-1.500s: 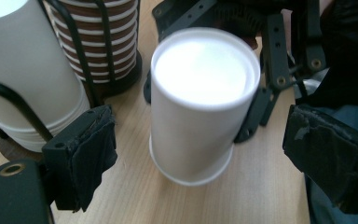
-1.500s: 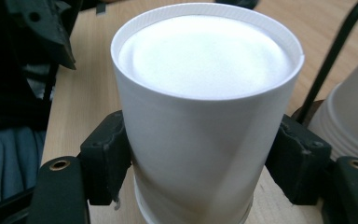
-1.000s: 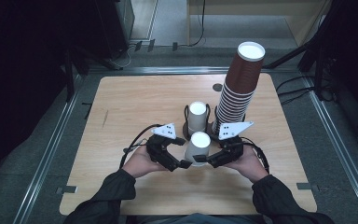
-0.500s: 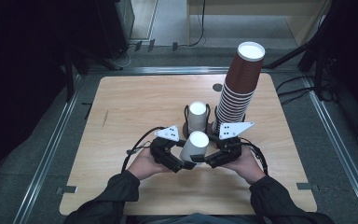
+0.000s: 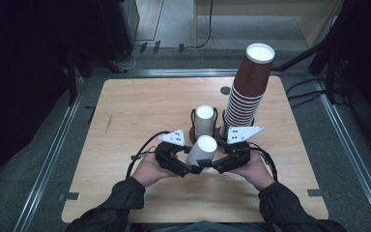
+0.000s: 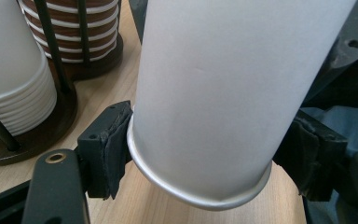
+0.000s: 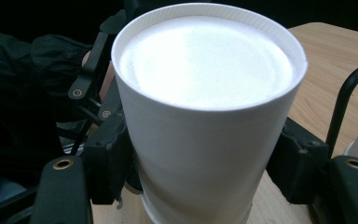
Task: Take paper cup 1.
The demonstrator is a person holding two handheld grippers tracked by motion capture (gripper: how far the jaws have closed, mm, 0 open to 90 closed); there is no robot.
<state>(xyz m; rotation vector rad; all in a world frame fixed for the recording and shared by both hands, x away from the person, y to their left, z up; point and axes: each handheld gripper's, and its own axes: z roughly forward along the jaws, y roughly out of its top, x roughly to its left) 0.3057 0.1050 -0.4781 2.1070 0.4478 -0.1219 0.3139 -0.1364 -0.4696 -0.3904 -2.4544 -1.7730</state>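
White cup (image 5: 202, 151) upside down near the tabletop's (image 5: 125, 111) front edge at mid-width, left gripper (image 5: 192, 169) jaws just closed onto its rim, right gripper (image 5: 206, 165) clamping its body (both hands flanking it), white cup stack (image 5: 205, 120) and tall brown cup stack (image 5: 247, 87) just behind, bare wood toward the left edge.

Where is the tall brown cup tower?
The brown cup stack stands at the table's far right in the high view, beside the short white cup stack.
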